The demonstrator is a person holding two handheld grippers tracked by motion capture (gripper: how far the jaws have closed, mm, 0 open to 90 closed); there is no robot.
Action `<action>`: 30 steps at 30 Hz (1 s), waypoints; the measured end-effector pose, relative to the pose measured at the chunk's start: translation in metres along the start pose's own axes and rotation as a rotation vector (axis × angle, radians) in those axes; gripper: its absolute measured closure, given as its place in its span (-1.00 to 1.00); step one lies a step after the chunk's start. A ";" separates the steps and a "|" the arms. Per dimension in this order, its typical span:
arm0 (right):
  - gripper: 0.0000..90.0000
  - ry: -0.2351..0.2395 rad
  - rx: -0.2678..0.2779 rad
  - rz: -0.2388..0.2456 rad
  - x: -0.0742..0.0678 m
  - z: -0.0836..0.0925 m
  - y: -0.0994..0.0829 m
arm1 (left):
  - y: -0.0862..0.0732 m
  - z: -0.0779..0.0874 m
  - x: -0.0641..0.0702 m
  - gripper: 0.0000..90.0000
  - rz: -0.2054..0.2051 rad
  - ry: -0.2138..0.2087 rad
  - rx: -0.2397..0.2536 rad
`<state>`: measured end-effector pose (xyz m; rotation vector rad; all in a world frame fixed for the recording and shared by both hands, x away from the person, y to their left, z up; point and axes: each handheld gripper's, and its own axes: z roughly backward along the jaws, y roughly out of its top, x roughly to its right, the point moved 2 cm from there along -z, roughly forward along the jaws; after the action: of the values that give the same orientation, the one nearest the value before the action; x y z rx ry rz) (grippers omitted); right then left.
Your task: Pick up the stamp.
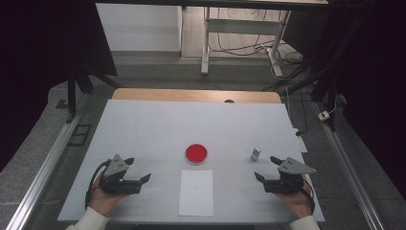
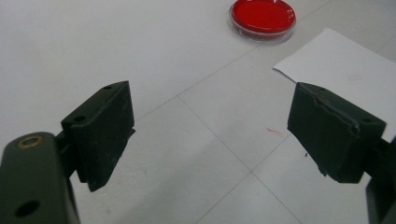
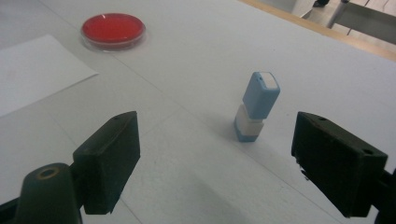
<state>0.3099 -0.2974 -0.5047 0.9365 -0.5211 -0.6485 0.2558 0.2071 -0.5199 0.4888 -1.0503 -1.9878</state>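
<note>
The small blue-and-white block-shaped stamp (image 3: 256,107) stands upright on the white table top (image 1: 143,129), just ahead of your right gripper (image 1: 268,168) and slightly toward the far edge from it. In the right gripper view it sits between the lines of the two black jaws but beyond their tips, touching neither. Your right gripper is released, jaws spread wide with nothing between them, and your right hand (image 1: 298,199) rests it near the table's right front corner.

Farther left, near the table's middle, lies the round red shallow dish with a clear rim (image 1: 196,154). Just in front of that dish, toward you, lies a white rectangular sheet of paper (image 1: 196,192), flat on the table, its far edge close to the dish but apart from it.

Your left gripper (image 1: 140,168) is well apart from the stamp, on the other side of the paper. It too is released: the left gripper view shows its jaws wide apart over bare table, with the red dish and a corner of the paper ahead. Your left hand (image 1: 103,199) holds it low near the front edge.
</note>
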 end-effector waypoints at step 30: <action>-0.50 0.013 0.013 -0.008 -0.003 0.003 0.007 | 0.002 -0.001 0.002 -0.64 -0.040 0.000 -0.008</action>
<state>0.3081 -0.2937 -0.4973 0.9547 -0.5108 -0.6469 0.2561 0.2045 -0.5187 0.5098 -1.0396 -2.0265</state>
